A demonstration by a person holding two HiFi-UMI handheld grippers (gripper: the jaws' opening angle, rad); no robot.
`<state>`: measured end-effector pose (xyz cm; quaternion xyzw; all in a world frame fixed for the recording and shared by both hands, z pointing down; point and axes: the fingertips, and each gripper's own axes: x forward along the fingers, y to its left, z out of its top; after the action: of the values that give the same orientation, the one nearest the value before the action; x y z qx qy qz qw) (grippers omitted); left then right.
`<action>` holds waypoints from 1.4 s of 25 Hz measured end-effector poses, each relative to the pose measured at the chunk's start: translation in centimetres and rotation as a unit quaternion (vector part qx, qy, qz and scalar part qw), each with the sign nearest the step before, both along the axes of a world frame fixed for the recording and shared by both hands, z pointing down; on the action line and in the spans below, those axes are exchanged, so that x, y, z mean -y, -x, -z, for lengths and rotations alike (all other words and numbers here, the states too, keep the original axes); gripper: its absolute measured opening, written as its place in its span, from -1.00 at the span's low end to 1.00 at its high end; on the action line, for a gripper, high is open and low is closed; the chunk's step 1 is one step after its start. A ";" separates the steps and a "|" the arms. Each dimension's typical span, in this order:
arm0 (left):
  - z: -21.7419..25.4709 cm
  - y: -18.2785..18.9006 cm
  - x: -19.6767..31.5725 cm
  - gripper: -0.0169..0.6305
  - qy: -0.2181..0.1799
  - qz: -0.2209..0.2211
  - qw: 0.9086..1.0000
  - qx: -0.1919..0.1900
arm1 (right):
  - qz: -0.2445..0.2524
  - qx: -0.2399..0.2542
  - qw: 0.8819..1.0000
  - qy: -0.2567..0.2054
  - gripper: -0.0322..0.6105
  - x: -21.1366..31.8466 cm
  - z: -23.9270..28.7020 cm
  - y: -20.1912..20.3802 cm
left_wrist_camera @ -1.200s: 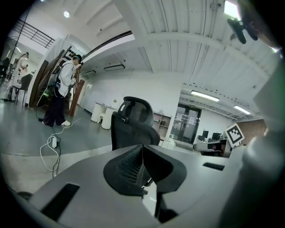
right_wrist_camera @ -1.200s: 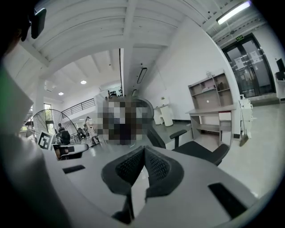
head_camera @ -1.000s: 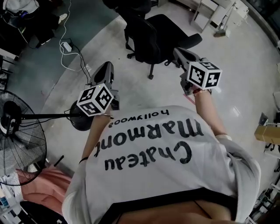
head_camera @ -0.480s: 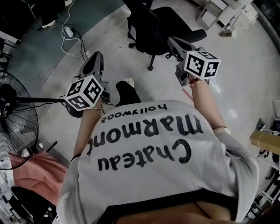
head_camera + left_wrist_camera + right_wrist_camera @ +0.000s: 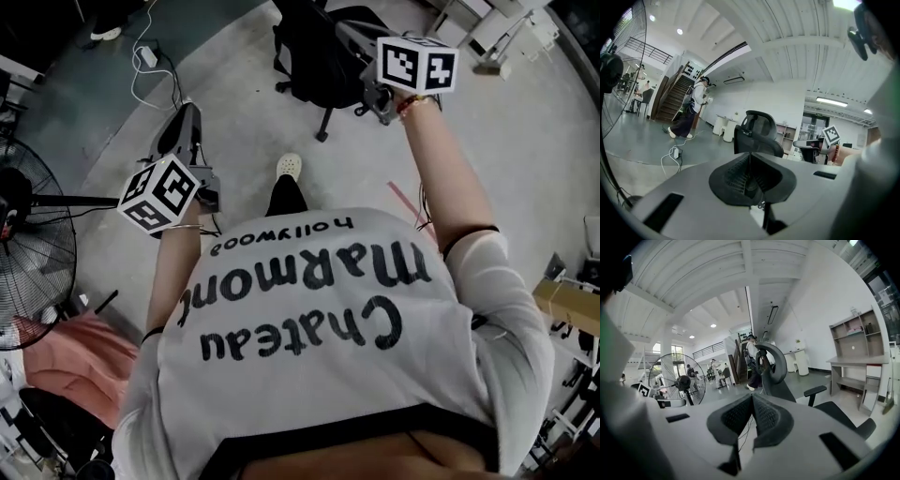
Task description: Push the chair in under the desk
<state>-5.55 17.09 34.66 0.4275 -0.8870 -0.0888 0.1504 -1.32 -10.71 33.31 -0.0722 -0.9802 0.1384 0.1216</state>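
Both tools are kept clenched, and nothing is held in either one. The jaws of the left tool [image 5: 750,164] are pressed together, and so are the jaws of the right tool [image 5: 752,401].

The black chair [image 5: 319,56] is found on the floor [image 5: 234,112], at 12 o'clock in the head view, up by the top edge. It is not yet touched by a tool, as far as can be seen. In the right tool view its back and headrest are seen close by at 12 o'clock, with the seat and one armrest reaching out toward 3 o'clock. So the chair is met from the side, and its long line runs across the tool. In the left tool view the chair is also seen at 12 o'clock, but smaller and farther off. The right hand is judged to be the nearer one, so the push is likely to be started there.

A worktop [image 5: 853,363] with shelves is seen at 3 o'clock in the right tool view, well apart from the chair. It cannot be told if this is the one meant.

On the shirt [image 5: 309,309] the words "Chateau Marmont" and "hollywood" can be read, upside down in the head view. Only black and white squares are printed on the cubes [image 5: 157,192]. A big fan [image 5: 28,253] is left standing at 9 o'clock.
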 end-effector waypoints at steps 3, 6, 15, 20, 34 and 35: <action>0.5 -0.1 0.1 -0.88 -0.008 0.001 1.000 -0.009 | 0.000 -0.006 1.000 -0.011 -0.89 0.7 0.2 1.5; 1.2 -0.4 -0.8 -0.88 -0.044 0.006 0.998 -0.046 | -0.006 -0.011 0.999 -0.042 -0.87 1.4 0.7 3.0; 2.4 -0.1 -4.0 -0.88 -0.048 0.052 0.996 -0.054 | 0.035 -0.124 0.969 -0.211 -0.06 1.1 -4.9 9.6; 3.2 1.2 -5.3 -0.88 -0.029 0.056 0.997 -0.033 | 0.026 -0.148 0.968 -0.203 -0.53 2.1 -5.5 10.3; 2.4 2.8 1.2 -0.88 -0.016 -0.033 0.998 -0.045 | 0.154 -0.122 0.955 -0.222 -0.52 10.3 -6.7 -1.7; 2.2 2.7 1.5 -0.88 -0.016 -0.038 0.998 -0.047 | 0.167 -0.126 0.953 -0.221 -0.52 11.0 -6.8 -2.5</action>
<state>-8.30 15.60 32.43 0.4582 -0.8606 -0.1173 0.1888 1.15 -21.68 40.12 -0.1878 -0.9371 -0.0957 0.2782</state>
